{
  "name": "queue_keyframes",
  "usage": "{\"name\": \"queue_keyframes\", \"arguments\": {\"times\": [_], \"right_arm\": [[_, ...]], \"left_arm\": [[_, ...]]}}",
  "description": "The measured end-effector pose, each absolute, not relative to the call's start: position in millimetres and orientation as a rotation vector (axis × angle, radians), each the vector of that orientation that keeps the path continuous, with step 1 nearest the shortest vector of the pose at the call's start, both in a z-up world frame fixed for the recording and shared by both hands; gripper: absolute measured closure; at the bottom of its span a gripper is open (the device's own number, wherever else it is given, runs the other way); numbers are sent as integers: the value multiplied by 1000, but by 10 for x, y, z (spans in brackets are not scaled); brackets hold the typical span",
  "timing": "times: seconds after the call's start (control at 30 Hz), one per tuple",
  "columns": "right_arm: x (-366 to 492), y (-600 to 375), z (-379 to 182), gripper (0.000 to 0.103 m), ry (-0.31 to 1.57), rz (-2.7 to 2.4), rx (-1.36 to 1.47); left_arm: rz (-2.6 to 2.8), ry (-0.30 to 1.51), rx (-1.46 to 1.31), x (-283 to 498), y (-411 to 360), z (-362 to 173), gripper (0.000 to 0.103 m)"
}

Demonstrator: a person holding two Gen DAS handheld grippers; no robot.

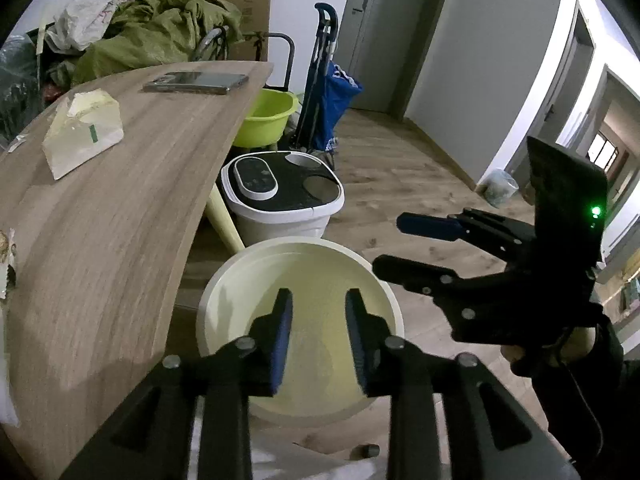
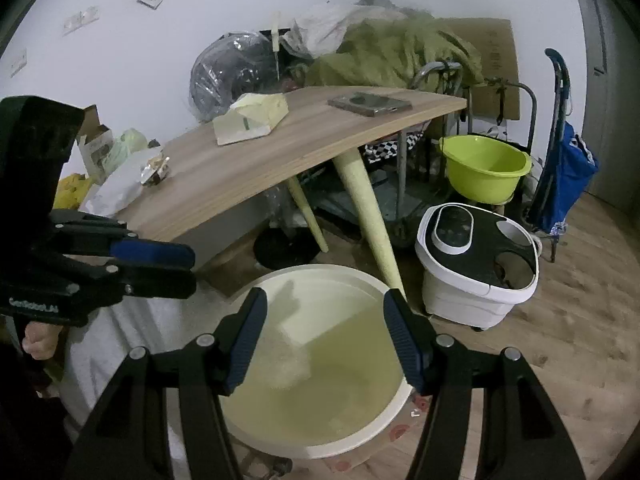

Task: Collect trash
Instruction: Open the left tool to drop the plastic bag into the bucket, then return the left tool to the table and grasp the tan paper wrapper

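A cream round bin stands on the floor beside the wooden table; it also shows in the right wrist view. My left gripper is open and empty right above the bin. My right gripper is open and empty above the bin too, and shows from the side in the left wrist view. A crumpled pale paper bag lies on the table, also seen in the right wrist view. A crumpled wrapper lies near the table's left end.
A phone lies at the table's far end. A white and black foot bath, a green basin and a blue trolley bag stand on the floor beyond the bin. Clutter is piled behind the table.
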State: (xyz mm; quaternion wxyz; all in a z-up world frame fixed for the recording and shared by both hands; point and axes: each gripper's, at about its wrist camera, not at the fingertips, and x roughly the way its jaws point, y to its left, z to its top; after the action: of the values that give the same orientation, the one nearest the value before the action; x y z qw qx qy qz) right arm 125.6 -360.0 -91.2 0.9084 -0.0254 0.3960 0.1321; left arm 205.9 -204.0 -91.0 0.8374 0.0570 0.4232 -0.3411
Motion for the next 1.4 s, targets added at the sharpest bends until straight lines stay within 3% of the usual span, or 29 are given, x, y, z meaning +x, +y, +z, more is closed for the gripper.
{"name": "queue_keyframes", "arguments": {"times": [0.47, 0.7, 1.4], "right_arm": [[1458, -3058, -727, 45, 792, 344, -107], [1520, -2656, -597, 45, 754, 410, -115], [1951, -1684, -504, 44, 739, 604, -189]], "left_arm": [[-517, 747, 67, 1739, -1313, -642, 69], [-401, 707, -9, 1627, -821, -542, 43], [-79, 658, -185, 1315, 343, -430, 38]]}}
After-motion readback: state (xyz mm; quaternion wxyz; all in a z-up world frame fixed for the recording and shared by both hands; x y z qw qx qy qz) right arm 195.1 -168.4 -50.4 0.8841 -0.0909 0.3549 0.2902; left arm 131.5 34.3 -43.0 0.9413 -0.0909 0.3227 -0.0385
